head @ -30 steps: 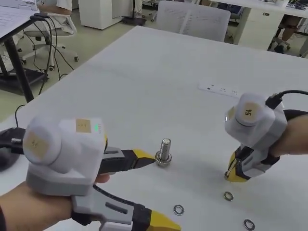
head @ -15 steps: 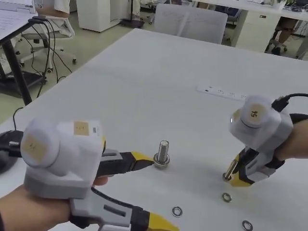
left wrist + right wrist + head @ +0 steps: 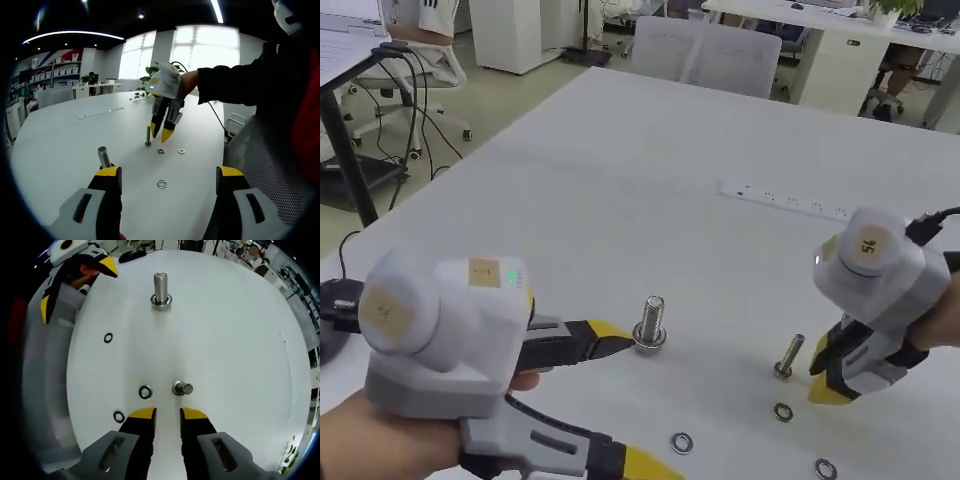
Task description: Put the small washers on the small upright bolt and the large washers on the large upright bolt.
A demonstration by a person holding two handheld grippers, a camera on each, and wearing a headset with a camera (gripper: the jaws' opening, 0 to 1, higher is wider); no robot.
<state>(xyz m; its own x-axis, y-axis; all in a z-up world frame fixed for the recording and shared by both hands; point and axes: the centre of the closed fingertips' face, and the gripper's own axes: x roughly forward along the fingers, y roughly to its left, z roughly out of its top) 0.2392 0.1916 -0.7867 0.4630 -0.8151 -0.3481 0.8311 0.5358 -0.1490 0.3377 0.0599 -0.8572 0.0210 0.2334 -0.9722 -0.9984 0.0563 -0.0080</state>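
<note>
The large upright bolt (image 3: 650,322) (image 3: 103,156) (image 3: 160,287) stands mid-table with a washer round its foot. Just left of it is the upper jaw of my left gripper (image 3: 635,400) (image 3: 167,172), which is wide open and holds nothing. The small upright bolt (image 3: 788,355) (image 3: 148,136) (image 3: 182,388) stands to the right. My right gripper (image 3: 838,378) (image 3: 168,414) hangs just right of it, tips pointing down, jaws a little apart with nothing between them. Three loose washers lie near the front: one (image 3: 783,411) (image 3: 145,391) beside the small bolt, another (image 3: 682,442) (image 3: 161,184), and a third (image 3: 826,468) (image 3: 119,416).
A white power strip (image 3: 782,200) lies farther back on the white table (image 3: 620,180). Beyond the far edge stand a chair (image 3: 705,55) and desks. A dark table with cables (image 3: 360,120) is off to the left. A person's dark sleeve (image 3: 235,85) holds the right gripper.
My right gripper has drawn back to the right from the small bolt, which now stands clear of its tips. The left gripper stays beside the large bolt. The head camera has shifted.
</note>
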